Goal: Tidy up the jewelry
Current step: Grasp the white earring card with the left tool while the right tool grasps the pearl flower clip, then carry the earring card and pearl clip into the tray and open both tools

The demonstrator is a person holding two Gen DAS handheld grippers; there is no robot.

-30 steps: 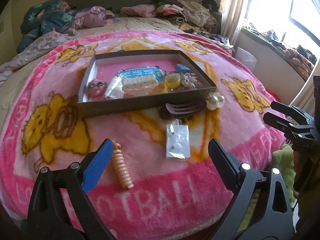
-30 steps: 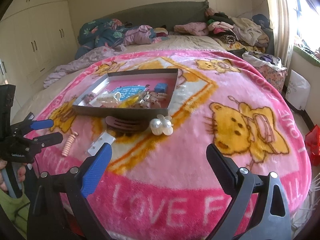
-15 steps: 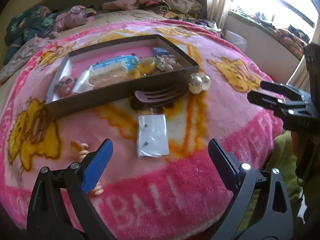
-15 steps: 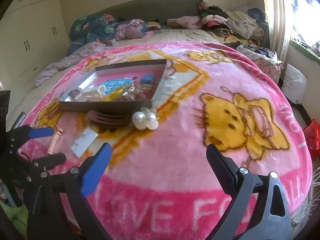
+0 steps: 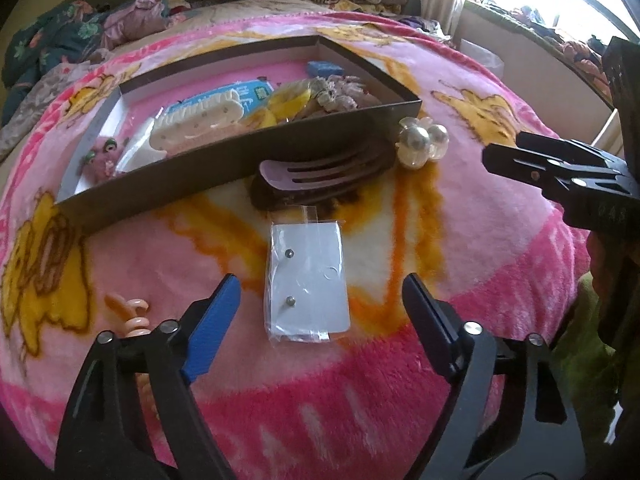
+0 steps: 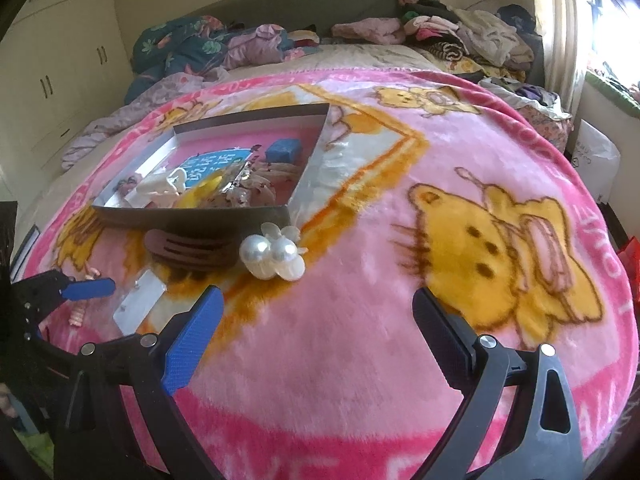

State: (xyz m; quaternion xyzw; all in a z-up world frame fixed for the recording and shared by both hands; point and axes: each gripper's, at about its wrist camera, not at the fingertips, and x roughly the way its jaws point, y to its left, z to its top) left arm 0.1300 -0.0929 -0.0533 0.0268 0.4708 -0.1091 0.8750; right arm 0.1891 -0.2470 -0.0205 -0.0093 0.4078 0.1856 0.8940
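A dark shallow box (image 5: 224, 160) (image 6: 192, 214) on the pink blanket holds hair clips and trinkets. In front of it lie a brown claw clip (image 5: 320, 178) (image 6: 192, 250), a pearl clip (image 5: 420, 142) (image 6: 274, 256), a white earring card in a clear bag (image 5: 306, 284) (image 6: 140, 306) and a peach spiral hair tie (image 5: 134, 316). My left gripper (image 5: 320, 320) is open, its jaws on either side of the earring card, just above it. My right gripper (image 6: 316, 340) is open and empty, short of the pearl clip.
The pink cartoon blanket (image 6: 440, 184) covers a bed. Piles of clothes (image 6: 440, 36) lie at the headboard. A wardrobe (image 6: 52, 64) stands left, a window and sill (image 5: 540, 28) right. The right gripper also shows in the left wrist view (image 5: 560, 164).
My left gripper has moved forward and right, from beside the spiral tie to over the earring card. My right gripper has moved closer to the pearl clip. Both stayed open.
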